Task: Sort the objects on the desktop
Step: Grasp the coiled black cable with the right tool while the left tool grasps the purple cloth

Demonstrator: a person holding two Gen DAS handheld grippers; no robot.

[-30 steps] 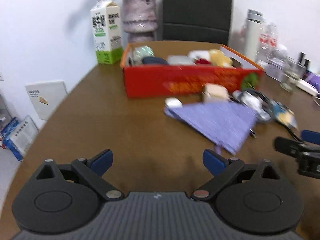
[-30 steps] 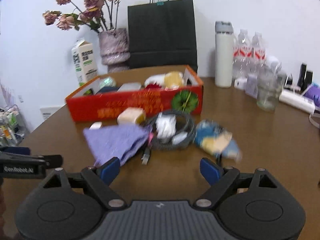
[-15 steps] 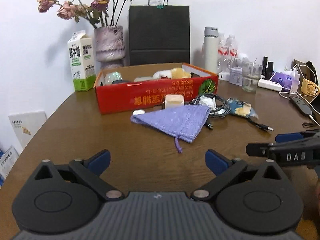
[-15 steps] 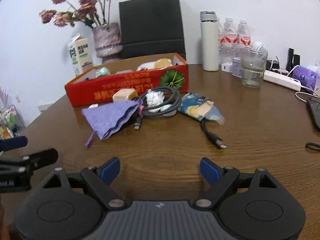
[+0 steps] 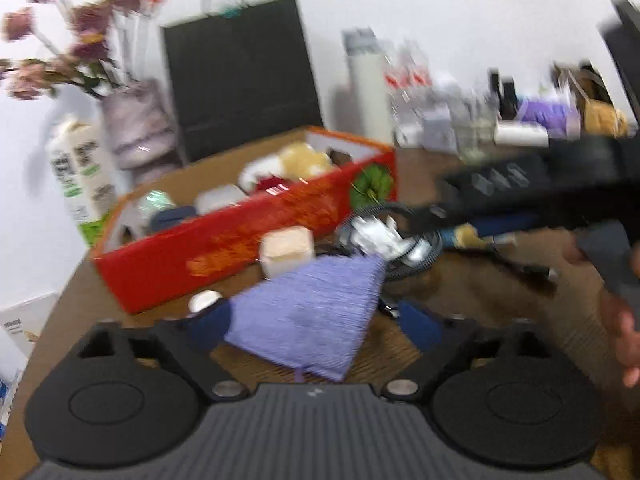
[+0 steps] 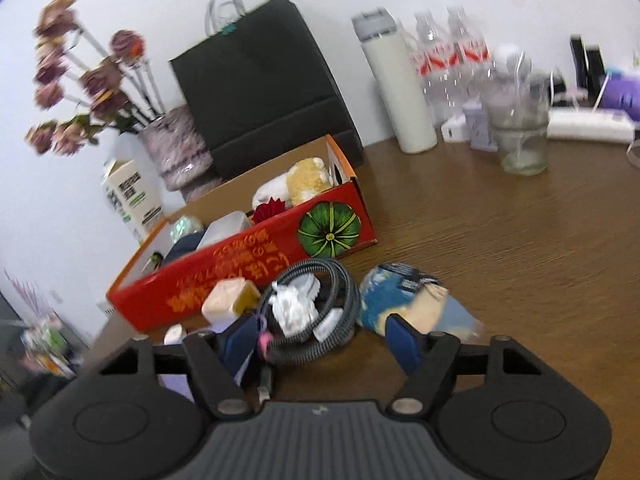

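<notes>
Both your left gripper and right gripper, closing yet empty, risk snagging the purple pouch and coiled cable ahead together.

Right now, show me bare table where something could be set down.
Bare wood lies right of the red box, between the blue packet and the glass jar, out to the table edge. It is crowded in front of the box: purple pouch, coiled cable, cream block.

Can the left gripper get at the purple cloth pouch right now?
Probably yes: the left gripper has open jaws either side of the purple cloth pouch, and nothing lies on top of it.
</notes>
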